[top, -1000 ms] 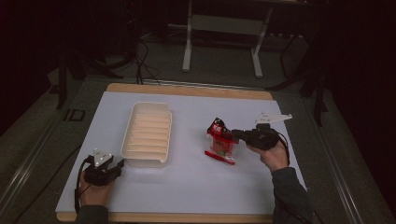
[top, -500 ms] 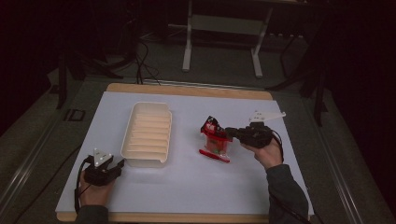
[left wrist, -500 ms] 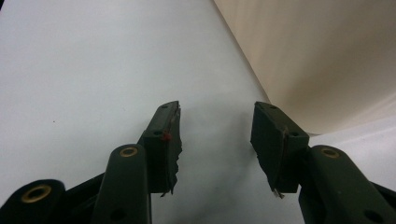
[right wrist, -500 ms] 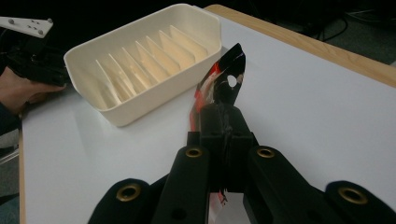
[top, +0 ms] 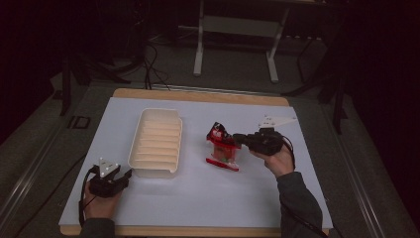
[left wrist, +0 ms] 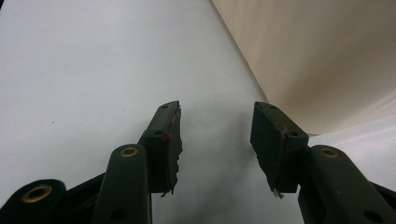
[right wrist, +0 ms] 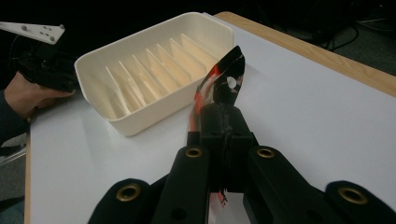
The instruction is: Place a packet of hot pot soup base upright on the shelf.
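Right gripper (top: 236, 139) clamps a red-and-black packet (top: 223, 147) right of the ribbed white tray (top: 156, 142), bare mat (top: 208, 198) open toward the near edge. Left gripper (left wrist: 215, 137) rests open and empty beside the tray's near corner.

A wooden table (top: 198, 95) carries a white sheet (top: 198, 198). On the sheet stands a cream ribbed tray (top: 156, 143); a red packet (top: 224, 146) rests right of the tray.
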Demonstrator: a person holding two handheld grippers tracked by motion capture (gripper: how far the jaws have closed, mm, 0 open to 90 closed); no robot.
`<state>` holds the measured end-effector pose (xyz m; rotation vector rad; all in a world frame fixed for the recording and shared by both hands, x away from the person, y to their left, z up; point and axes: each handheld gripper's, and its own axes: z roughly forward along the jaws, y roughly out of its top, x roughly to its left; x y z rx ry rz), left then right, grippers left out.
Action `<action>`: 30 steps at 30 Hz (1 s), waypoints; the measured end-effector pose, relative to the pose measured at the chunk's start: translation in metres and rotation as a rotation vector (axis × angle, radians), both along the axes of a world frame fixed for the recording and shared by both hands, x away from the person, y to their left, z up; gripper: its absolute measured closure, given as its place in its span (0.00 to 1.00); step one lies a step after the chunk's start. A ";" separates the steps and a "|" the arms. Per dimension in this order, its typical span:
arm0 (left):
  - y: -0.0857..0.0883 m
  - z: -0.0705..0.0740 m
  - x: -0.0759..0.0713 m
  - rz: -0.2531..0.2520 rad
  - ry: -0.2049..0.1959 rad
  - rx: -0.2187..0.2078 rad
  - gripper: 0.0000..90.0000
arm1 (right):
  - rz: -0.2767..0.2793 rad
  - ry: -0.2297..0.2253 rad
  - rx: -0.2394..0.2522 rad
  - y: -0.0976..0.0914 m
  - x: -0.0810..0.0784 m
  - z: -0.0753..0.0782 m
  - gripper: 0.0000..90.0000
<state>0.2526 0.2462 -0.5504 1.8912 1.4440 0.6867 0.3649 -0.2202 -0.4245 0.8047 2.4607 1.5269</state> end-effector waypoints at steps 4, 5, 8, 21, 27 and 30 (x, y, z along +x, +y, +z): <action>0.000 0.000 0.000 -0.002 0.001 0.002 0.59 | 0.006 -0.005 0.004 0.003 0.000 0.000 1.00; 0.000 0.000 0.000 0.000 0.000 0.000 0.59 | 0.007 -0.005 0.005 0.004 0.001 0.000 1.00; 0.000 0.000 0.000 0.000 0.001 -0.001 0.59 | 0.015 -0.008 0.009 0.008 0.002 0.001 1.00; 0.000 0.000 0.000 -0.001 0.002 -0.001 0.59 | 0.046 -0.024 0.027 0.027 0.004 0.006 1.00; 0.000 0.000 0.000 -0.003 0.002 0.000 0.59 | 0.058 -0.030 0.035 0.035 0.005 0.010 1.00; 0.000 0.000 0.000 -0.003 0.002 -0.002 0.59 | 0.065 -0.034 0.039 0.038 0.005 0.011 1.00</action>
